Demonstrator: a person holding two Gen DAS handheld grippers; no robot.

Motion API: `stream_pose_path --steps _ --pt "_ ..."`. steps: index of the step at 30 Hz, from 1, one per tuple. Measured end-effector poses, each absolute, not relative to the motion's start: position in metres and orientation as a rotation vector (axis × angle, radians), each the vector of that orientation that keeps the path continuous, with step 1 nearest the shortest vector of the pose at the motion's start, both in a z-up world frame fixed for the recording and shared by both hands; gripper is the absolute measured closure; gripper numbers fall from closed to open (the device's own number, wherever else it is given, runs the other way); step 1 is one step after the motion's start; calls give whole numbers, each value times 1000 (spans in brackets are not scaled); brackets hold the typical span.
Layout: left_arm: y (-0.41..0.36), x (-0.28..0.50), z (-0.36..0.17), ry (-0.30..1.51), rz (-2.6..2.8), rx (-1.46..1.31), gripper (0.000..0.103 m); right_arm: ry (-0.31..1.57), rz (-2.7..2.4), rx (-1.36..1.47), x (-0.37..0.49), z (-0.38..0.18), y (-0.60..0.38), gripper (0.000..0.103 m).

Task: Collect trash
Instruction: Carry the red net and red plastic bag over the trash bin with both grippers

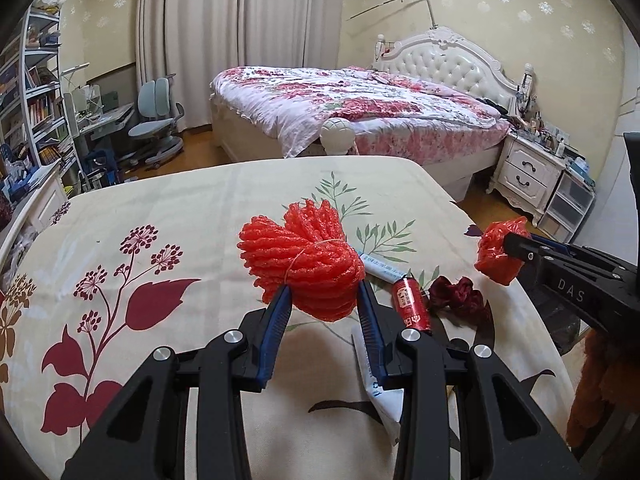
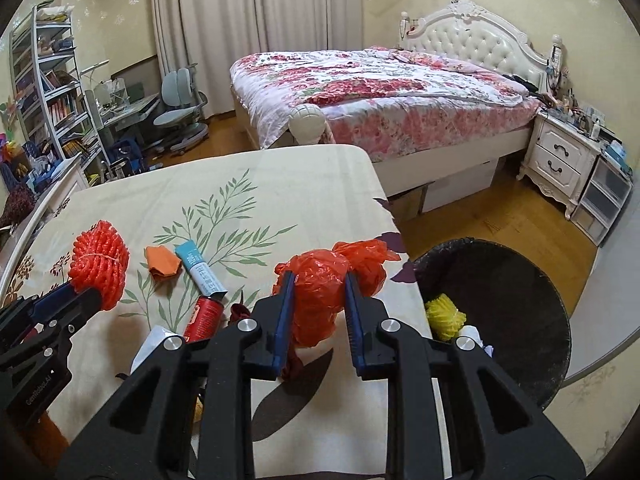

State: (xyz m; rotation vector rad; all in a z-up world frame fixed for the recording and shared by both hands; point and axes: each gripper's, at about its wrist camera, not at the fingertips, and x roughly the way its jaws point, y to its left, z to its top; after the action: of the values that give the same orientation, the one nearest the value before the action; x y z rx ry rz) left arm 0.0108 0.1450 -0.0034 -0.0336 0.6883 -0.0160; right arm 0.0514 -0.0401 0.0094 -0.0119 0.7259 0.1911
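Yellow foam net [image 2: 444,316] inside black bin [image 2: 520,280]

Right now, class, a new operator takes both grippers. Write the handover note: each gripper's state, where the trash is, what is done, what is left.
Left gripper: shut on the red foam net, lifted above the table.
Right gripper: shut on the crumpled red plastic bag, near the table's right edge.
Black bin stands on the floor right of the table; a yellow foam net already lies inside.
Left on the table: orange scrap, white-and-teal tube, red can, dark red scrap, white wrapper.
Next, likely: drop both held items in the bin.
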Motion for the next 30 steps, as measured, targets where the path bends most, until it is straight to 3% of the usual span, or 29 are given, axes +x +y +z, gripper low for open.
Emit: stream_pose_path --steps 16,30 --pt "55 29 8 634 -188 31 66 658 -35 -10 43 15 -132 80" --pt "-37 69 -14 650 -327 95 66 665 -128 48 54 -10 -196 79"
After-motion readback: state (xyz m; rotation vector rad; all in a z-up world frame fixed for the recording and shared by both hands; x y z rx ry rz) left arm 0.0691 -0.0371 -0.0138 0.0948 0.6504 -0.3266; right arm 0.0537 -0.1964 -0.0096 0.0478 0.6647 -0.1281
